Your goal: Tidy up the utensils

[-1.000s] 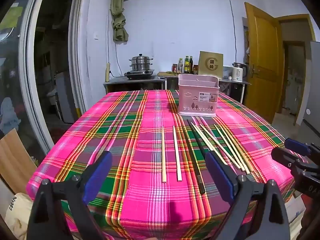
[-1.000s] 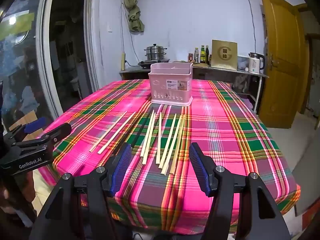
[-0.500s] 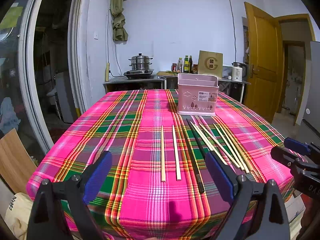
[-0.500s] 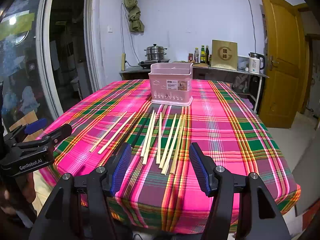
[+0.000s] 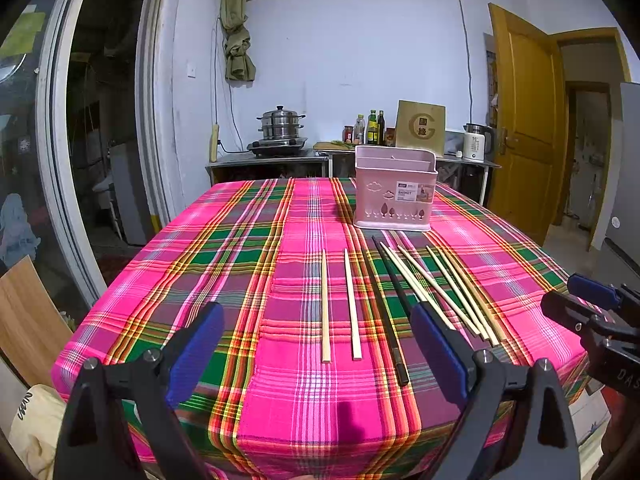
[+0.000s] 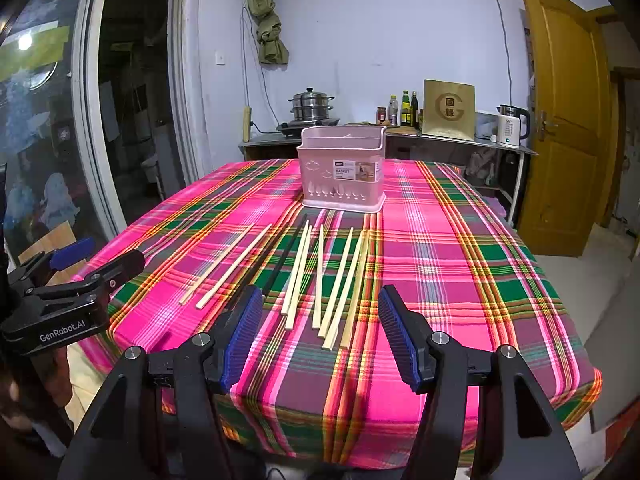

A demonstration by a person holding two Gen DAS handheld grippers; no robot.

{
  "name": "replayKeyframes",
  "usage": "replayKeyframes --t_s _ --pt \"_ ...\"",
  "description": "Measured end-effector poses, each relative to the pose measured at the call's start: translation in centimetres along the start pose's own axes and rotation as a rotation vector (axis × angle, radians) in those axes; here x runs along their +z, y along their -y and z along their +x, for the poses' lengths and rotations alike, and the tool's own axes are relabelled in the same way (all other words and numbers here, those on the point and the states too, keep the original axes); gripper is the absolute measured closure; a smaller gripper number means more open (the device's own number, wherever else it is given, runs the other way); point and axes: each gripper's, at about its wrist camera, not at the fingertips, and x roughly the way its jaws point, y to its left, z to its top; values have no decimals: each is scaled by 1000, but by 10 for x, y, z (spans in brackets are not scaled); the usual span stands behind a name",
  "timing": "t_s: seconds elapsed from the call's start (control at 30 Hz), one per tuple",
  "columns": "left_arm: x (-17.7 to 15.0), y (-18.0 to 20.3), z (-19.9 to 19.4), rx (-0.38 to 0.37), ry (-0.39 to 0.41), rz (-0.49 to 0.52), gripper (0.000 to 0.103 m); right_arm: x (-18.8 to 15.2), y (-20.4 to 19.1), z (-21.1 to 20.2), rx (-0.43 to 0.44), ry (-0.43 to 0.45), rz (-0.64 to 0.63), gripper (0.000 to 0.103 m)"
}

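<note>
Chopsticks (image 5: 420, 280) all over the plaid tablecloth (image 5: 224, 264), lying loose on the near side of the pink basket (image 5: 394, 190), which stands upright toward the far edge. From the basket, two pale sticks (image 5: 338, 304) lie side by side out to the left, apart from the rest; next to them a dark pair (image 5: 386, 304) runs long toward the near edge; right of that, a fan of pale ones, some overlapping.

Left gripper (image 5: 316, 350) hangs at the table's near edge, blue pads (image 5: 196, 344) spread wide, nothing between them, the two separate pale sticks lined up in the gap. Right gripper (image 6: 320, 338) hangs at the near edge too, jaws apart and empty, the pale fan (image 6: 332, 280) straight ahead between basket and pads. Each gripper shows at the edge of the other's view.

Behind the basket: counter with a steamer pot (image 5: 282, 122), bottles (image 5: 370, 128) and a kettle (image 5: 476, 146).
</note>
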Motion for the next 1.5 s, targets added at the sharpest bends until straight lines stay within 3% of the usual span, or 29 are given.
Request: replayKeyframes --t_s 0.77,1.1,1.5 --pt "-2 3 -1 0 -7 1 7 1 2 0 0 0 2 42" --pt "-7 6 12 -12 -35 2 7 2 2 7 0 -12 7 42" --pt "-1 0 54 -32 -107 22 7 10 11 34 1 -42 1 42"
